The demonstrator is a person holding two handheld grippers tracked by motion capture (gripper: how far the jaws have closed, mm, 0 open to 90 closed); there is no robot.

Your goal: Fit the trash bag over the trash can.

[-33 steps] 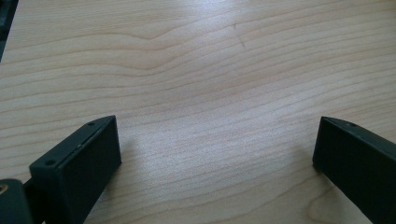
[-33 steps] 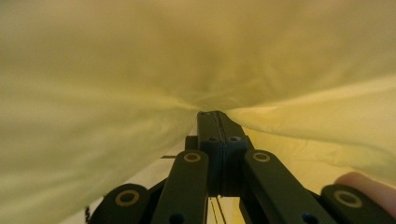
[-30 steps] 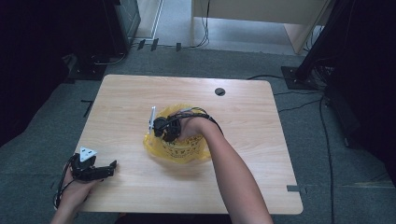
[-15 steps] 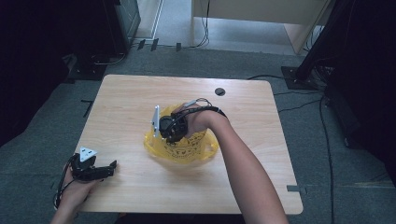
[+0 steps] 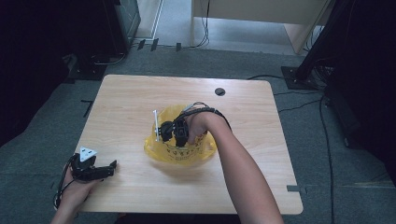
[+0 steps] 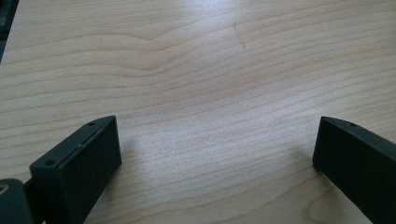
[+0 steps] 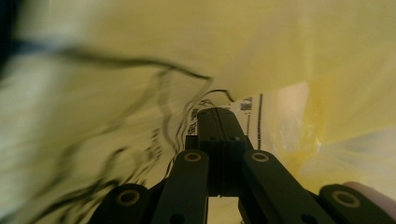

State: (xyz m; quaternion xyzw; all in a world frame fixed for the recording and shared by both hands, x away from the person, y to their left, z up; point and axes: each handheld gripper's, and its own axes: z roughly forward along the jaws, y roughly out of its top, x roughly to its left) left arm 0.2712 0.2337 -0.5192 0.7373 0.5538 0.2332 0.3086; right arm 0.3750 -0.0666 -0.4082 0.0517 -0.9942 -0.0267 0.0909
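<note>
So the crinkly yellow plastic bag with black print [image 5: 180, 151] sits about in the middle of the light wooden surface [image 5: 126, 98], a bit toward the person's side. The right tongs [image 5: 173, 133] are down in the bag at its top edge, with the hand [image 5: 198, 127] wrapped round them and a black cable looping over the wrist. A thin white strip pokes up just left of those tongs, right at the bag's rim, but it's too small to say what it is.

From the right gripper view the two black jaws are pressed together, flat against each other with no gap I can spot, and yellow film [image 7: 261, 51] surrounds them on every side. The print on the plastic is smeared and blurry there. Whether there's actually a fold of bag caught between the jaws, I honestly can't tell; it just looks closed, with plastic all around.

The left tongs [image 5: 100, 170] are well apart from the bag, resting near the front left corner of the surface, held in the other hand [image 5: 74, 191], with the grey three-cornered plate on top. In the left gripper view the jaws are spread wide, with nothing but bare wood grain [image 6: 210, 93] between them.

There's also a small dark round hole [image 5: 220, 91] in the surface toward the far edge, beyond the bag.
</note>
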